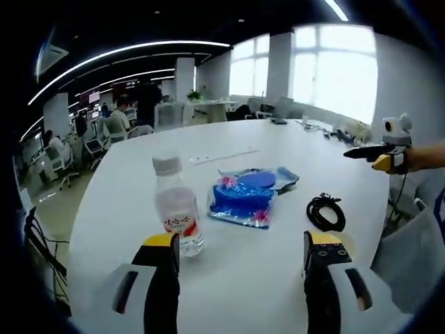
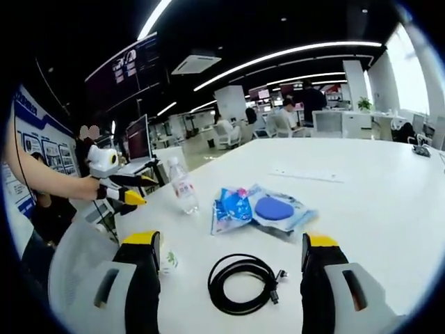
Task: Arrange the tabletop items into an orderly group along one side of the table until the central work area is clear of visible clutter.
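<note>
A clear water bottle (image 1: 177, 205) with a white cap stands upright on the white table (image 1: 299, 139), just beyond my left gripper's (image 1: 241, 243) left jaw. To its right lie two blue packets (image 1: 243, 198), overlapping, and a coiled black cable (image 1: 310, 213). The left gripper is open with nothing between its jaws. My right gripper (image 1: 379, 154) hovers over the table's right edge. In the right gripper view, the right gripper (image 2: 231, 243) is open, with the cable (image 2: 213, 287) between its jaws on the table. Beyond lie the packets (image 2: 240, 205) and the bottle (image 2: 183, 186). The left gripper (image 2: 128, 191) is at the left.
A thin white strip (image 1: 224, 156) lies farther back on the table (image 2: 368, 209). A small whitish object (image 2: 167, 259) sits beside the right gripper's left jaw. Cables and devices (image 1: 327, 129) lie at the far edge. Grey chairs (image 1: 410, 250) stand at the table; an office with seated people lies behind.
</note>
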`<state>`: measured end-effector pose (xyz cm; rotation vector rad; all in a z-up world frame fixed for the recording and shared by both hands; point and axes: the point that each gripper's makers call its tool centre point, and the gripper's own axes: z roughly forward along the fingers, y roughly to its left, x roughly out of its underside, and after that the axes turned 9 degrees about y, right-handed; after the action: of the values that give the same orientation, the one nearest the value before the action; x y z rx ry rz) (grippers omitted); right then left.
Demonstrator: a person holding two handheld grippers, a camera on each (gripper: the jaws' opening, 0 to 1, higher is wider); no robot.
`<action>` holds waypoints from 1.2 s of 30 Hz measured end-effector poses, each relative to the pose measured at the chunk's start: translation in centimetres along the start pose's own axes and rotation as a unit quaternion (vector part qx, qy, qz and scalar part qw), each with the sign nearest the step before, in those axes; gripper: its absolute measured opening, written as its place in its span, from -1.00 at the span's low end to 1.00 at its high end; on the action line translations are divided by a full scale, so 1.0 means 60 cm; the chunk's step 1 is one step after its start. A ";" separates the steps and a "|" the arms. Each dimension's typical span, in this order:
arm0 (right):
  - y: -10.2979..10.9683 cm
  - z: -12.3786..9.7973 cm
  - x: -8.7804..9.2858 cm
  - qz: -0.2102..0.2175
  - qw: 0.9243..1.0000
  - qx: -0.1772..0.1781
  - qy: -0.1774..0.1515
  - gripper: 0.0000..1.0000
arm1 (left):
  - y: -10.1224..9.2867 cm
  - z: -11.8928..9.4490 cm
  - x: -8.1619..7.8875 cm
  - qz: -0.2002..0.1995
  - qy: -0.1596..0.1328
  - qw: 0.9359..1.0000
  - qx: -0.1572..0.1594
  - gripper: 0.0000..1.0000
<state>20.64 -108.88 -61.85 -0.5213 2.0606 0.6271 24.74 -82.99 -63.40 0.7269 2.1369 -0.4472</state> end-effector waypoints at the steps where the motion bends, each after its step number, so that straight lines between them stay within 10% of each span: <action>1: 0.001 0.001 0.000 0.000 1.000 -0.001 0.001 0.64 | -0.002 0.003 -0.001 0.005 0.001 1.000 0.000 0.37; 20: 0.027 0.081 0.011 0.074 0.997 -0.005 0.012 0.42 | -0.006 0.100 -0.057 0.077 0.038 0.996 -0.019 0.14; 36: 0.047 0.166 0.033 0.139 0.990 0.000 0.035 0.18 | 0.035 0.188 -0.093 0.102 0.066 0.986 -0.112 0.22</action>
<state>24.36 -100.86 -67.59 -0.2581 2.2199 0.7799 35.52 -89.39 -65.91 0.8532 2.1627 -0.0497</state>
